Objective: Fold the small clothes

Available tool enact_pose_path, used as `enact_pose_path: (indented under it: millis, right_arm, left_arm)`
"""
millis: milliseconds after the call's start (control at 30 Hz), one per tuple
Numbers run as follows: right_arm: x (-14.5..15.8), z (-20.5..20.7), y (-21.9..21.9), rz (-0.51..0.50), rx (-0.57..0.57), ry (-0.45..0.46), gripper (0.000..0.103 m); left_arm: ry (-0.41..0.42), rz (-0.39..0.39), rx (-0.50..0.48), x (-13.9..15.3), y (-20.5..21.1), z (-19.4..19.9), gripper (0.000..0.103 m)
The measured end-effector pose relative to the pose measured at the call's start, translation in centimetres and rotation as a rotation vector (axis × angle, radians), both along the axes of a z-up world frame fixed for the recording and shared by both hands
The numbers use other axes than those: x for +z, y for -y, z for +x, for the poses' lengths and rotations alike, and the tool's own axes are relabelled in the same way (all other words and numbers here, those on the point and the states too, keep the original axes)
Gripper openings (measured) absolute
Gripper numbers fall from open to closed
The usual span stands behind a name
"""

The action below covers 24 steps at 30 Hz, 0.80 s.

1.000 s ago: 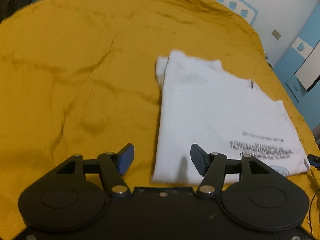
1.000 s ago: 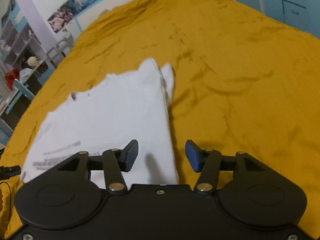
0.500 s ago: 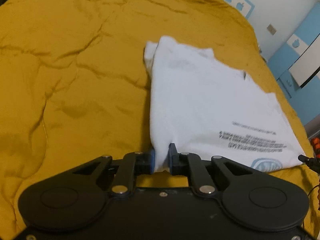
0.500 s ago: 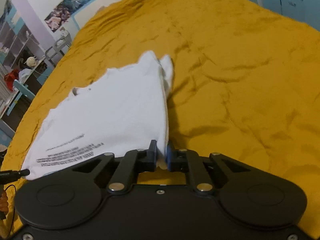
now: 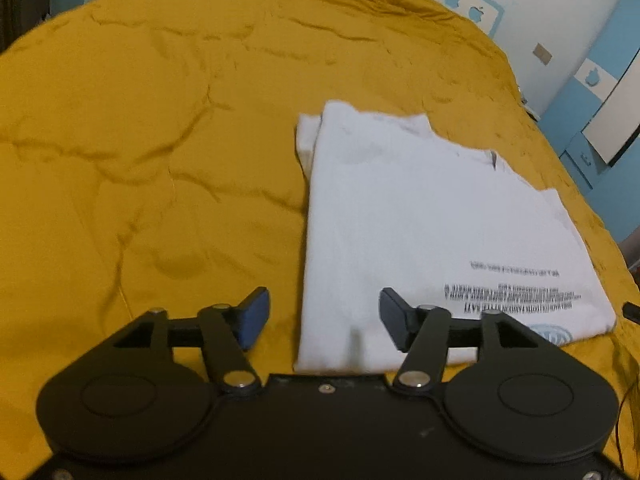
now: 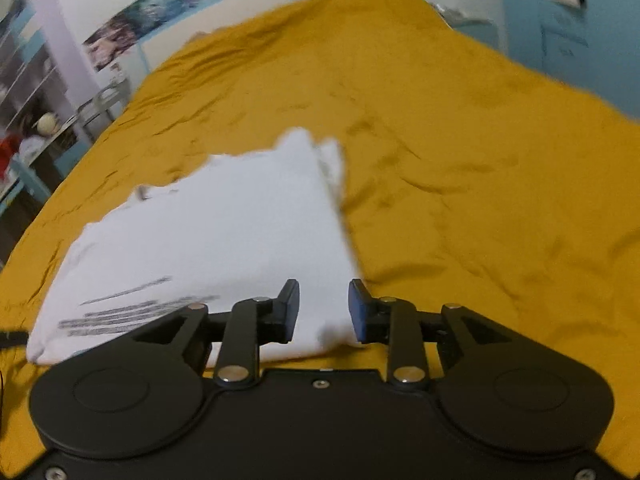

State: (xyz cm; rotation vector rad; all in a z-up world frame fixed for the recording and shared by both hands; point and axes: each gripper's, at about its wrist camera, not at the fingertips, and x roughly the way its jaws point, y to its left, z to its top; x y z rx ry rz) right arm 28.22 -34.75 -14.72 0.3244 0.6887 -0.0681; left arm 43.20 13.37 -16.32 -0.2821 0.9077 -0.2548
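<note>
Now the folded white T-shirt (image 5: 420,232) lies flat on the mustard-yellow bedspread (image 5: 160,160), its long axis running away from both cameras; the collar and a tucked sleeve point to the far end, and the hem with lines of black printed text lies nearest the grippers. Seen from the left wrist, the shirt's left folded edge runs almost straight up the frame, and its near left corner sits between the spread jaws of the left gripper (image 5: 324,320), which have just been opening; the blue pads stand clear of the cloth on either side. From the right wrist, the same shirt (image 6: 224,240) slants up toward the right, its right edge ending at the near corner between the right gripper's (image 6: 324,312) jaws. These have also just been opening, to a narrower gap, and neither pad presses the fabric
</note>
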Motion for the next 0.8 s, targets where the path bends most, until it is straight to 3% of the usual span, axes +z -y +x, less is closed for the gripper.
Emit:
enact_pose_path:
  millis: [33, 200, 400, 500, 733, 800]
  right_arm:
    - [0.5, 0.0, -1.2, -0.006, 0.027, 0.009, 0.029]
    - [0.2, 1.6, -5.7, -0.023, 0.1, -0.014, 0.033]
    - [-3.0, 3.5, -6.6, -0.016, 0.034, -0.087, 0.033]
    - [-3.6, 3.7, -6.9, -0.027, 0.013, -0.099, 0.033]
    - [-2.9, 4.0, -7.6, -0.038, 0.035, -0.061, 0.033]
    - [-2.7, 4.4, -7.8, -0.042, 0.047, -0.048, 0.038]
  left_arm:
    - [0.013, -0.003, 0.005, 0.3, -0.1, 0.4, 0.071]
    - [0.012, -0.036, 0.03, 0.0, -0.4, 3.3, 0.074]
    - [-0.057, -0.208, 0.108, -2.5, -1.9, 8.0, 0.074]
    - [-0.093, -0.25, 0.113, -3.6, -1.6, 9.8, 0.075]
    - [-0.128, -0.214, 0.033, -3.5, -0.4, 9.0, 0.076]
    - [-0.126, -0.219, -0.01, -3.3, -0.1, 8.3, 0.079]
